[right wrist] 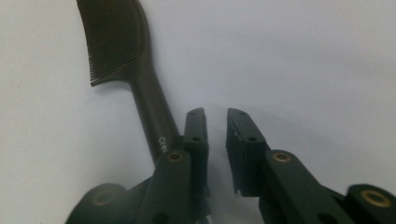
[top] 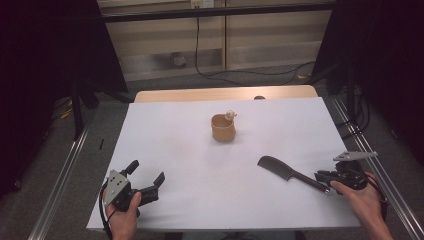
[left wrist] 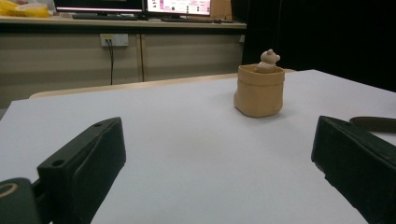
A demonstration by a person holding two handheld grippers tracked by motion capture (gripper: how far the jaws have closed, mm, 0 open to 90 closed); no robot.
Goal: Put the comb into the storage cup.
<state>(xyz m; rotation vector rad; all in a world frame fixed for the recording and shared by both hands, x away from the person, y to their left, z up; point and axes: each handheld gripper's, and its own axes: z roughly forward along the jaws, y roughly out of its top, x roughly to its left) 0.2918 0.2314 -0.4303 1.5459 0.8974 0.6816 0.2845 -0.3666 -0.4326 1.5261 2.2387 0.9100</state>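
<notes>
Right gripper [right wrist: 216,122] sits near the right front corner of the table [top: 165,150], its jaws parted by a narrow gap with nothing between them; the comb [right wrist: 122,70] lies flat on the white surface with its handle running just beside, and partly under, the gripper's left jaw, not clamped. In the high view the comb [top: 287,173] rests toward the right edge, teeth end pointing to the middle of the table, handle end at the gripper [top: 334,181]. The left gripper [top: 145,186] rests near the left front corner with its jaws standing wide apart and bare. A small tan pot [top: 223,128] with a little figure [top: 230,115] on its rim stands well apart, near the middle toward the back edge. Judging by this, the step is either the start of a pick-up or the end of a put-down of the comb. To lift it, the gripper would need to shift sideways so the handle falls between the jaws, then close.
</notes>
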